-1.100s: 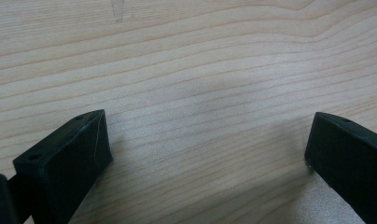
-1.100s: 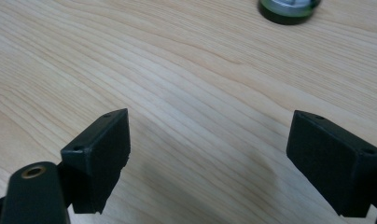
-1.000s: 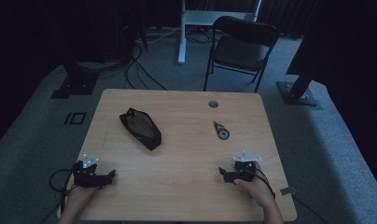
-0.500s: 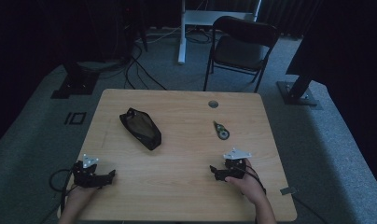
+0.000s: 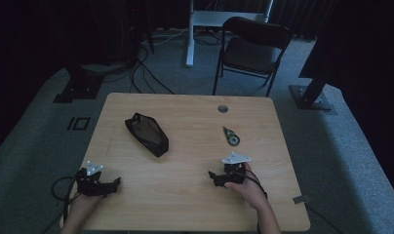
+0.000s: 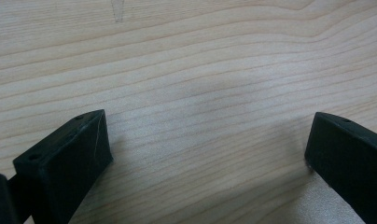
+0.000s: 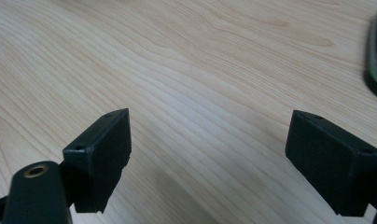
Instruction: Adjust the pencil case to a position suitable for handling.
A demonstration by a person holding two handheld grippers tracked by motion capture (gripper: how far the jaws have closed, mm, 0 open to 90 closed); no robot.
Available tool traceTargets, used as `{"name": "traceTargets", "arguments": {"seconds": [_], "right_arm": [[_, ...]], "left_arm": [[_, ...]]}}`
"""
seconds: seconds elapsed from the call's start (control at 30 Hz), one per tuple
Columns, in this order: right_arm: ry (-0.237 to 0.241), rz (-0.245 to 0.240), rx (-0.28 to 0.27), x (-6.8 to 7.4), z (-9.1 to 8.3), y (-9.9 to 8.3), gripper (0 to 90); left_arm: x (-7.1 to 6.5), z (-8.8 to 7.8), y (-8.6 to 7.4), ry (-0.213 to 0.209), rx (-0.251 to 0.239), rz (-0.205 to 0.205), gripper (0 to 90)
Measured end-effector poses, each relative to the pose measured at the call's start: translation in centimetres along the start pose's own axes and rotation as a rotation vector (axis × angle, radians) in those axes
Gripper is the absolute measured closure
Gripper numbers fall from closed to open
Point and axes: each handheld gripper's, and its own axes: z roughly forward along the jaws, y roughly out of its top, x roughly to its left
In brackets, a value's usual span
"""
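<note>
Spanning dim grey carpet (image 5: 34, 146), wooden table (image 5: 185, 195)

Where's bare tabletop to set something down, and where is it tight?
Bare wood lies between the left hand-held gripper and right hand-held gripper, and across the middle between the black pouch and the small green item. Tightest is the stretch between that item and the right gripper on the table.

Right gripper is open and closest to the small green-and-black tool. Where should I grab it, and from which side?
Grip the small green-and-black tool across its narrow middle, coming down from above. It seems to lie flat on the table, long axis running away from you, so probably turn the right gripper until its open jaws straddle the thin width. Finer shape detail is too small to tell.
</note>
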Motion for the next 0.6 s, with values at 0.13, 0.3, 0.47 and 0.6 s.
{"name": "traceTargets", "arguments": {"seconds": [0.13, 0.3, 0.47, 0.6], "right_arm": [[0.013, -0.012, -0.004, 0.6, 0.6, 0.5, 14.6], [0.032, -0.024, -0.006, 1.3, 1.3, 1.1, 14.6], [0.048, -0.036, -0.014, 2.2, 2.0, 1.9, 14.7], [0.061, -0.043, -0.02, 2.8, 2.6, 2.5, 14.8]], "left_arm": [[0.0, 0.0, 0.0, 0.0, 0.0, 0.0, 0.2], [0.0, 0.0, 0.0, 0.0, 0.0, 0.0, 0.2], [0.0, 0.0, 0.0, 0.0, 0.0, 0.0, 0.2], [0.0, 0.0, 0.0, 0.0, 0.0, 0.0, 0.2]]}}
